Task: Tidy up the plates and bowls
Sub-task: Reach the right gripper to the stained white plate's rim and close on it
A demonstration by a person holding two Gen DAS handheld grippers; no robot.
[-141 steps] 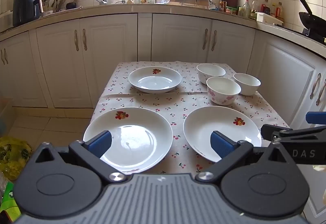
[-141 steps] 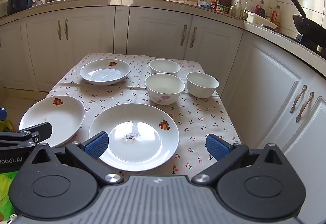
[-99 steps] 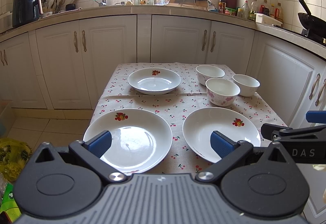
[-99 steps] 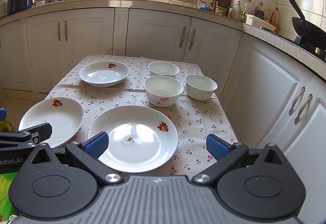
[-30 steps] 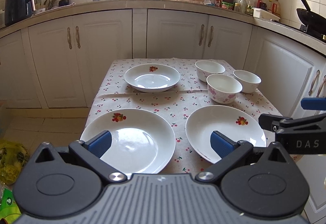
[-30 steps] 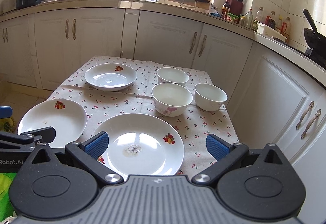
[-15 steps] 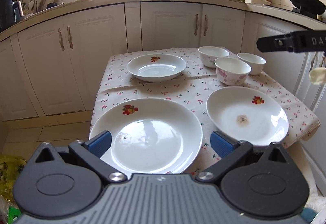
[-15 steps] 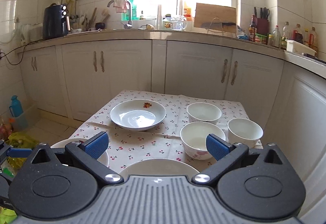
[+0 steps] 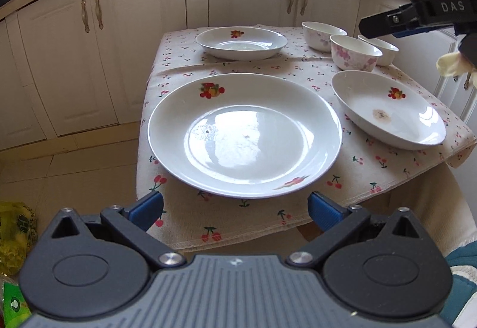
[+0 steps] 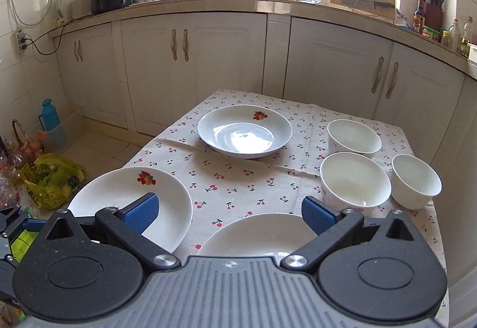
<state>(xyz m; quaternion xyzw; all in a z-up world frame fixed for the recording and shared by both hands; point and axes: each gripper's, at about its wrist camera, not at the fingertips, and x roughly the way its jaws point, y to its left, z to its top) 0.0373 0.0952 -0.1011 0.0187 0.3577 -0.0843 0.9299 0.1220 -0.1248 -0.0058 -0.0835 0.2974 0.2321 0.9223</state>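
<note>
Cherry-print cloth (image 9: 262,217) is draped over the bench, with white cabinets behind. Nothing is blocking the big white fruit-motif plate (image 9: 244,134), parked just ahead of the left tongs (image 9: 235,205), which are spread wide and empty. Right tongs (image 10: 229,211) are released too, held above a second white plate (image 10: 256,234). Three white bowls (image 10: 354,179) are clustered far right.

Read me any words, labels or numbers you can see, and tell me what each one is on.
"DAS": white letters on the black body of the right gripper, seen from the left wrist view.
Bottle labels on the counter: too small to read.
Green label at the lower left edge: blurred, unreadable.
The plates and bowls carry only pictures.
</note>
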